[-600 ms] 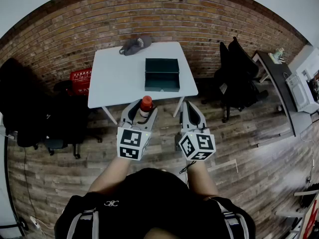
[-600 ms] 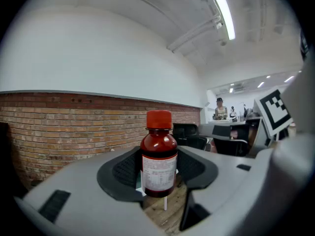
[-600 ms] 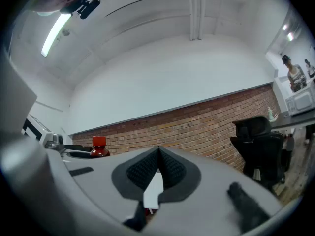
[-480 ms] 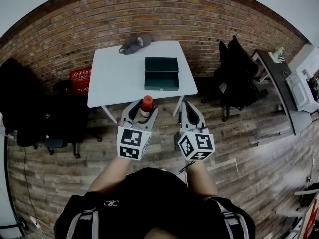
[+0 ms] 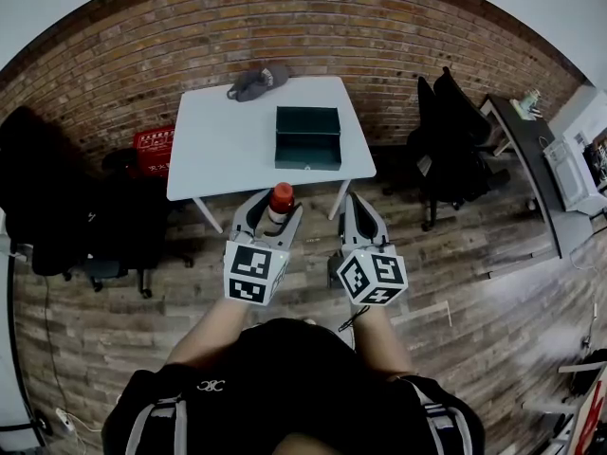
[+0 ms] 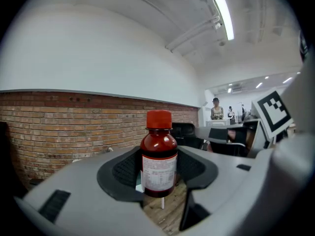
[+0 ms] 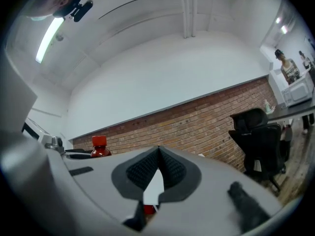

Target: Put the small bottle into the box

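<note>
Left gripper view: left gripper (image 6: 158,173) clamps bottle (image 6: 159,149) upright between its pads. Head view alone shows box (image 5: 308,154) on table (image 5: 223,150), well ahead. Right gripper (image 7: 158,152) closed, empty.

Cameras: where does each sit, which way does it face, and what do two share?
Head view: on the person's head, steeply down at the white table and green box; shows both forearms, the left gripper and right gripper.
Left gripper view: on the left gripper, along its jaws toward the brick wall; the jaws hold the small bottle.
Right gripper view: on the right gripper, along its shut jaws toward the same wall.
Shared: all three show the small bottle.
</note>
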`<state>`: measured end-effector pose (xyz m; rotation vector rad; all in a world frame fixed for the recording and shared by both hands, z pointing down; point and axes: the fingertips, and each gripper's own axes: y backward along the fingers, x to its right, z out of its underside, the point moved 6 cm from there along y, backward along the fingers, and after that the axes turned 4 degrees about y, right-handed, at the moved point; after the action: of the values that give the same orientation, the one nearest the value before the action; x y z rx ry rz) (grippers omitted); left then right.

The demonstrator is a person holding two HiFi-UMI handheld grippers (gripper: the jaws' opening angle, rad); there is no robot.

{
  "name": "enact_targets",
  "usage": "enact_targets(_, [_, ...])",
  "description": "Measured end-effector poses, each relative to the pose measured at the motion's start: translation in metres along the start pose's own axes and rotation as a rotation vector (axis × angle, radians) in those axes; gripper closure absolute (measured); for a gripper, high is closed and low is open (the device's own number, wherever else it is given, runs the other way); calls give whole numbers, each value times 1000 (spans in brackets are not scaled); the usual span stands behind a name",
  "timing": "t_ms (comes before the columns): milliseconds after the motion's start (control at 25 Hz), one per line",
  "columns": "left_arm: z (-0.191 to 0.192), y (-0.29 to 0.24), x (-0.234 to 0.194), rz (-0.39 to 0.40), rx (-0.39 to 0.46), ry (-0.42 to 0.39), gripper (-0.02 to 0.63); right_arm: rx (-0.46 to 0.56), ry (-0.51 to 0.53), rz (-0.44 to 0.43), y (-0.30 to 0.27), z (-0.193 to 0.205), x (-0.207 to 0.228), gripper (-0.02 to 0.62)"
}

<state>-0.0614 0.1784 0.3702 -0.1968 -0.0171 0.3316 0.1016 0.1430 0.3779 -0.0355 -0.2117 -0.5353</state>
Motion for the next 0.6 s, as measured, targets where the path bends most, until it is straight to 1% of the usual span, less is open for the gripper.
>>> enact_targets(200, [0,-3,1,-6,-7,7,379,-4,0,18,-1,1,5,566])
enact_targets(360, [-3,-12,5,-15,0,9,379,-12,15,11,-4,0,13,567])
enact_targets(600, [-5,-26,23,-28,5,-1,379,3,30,-7,0,-4,32,566])
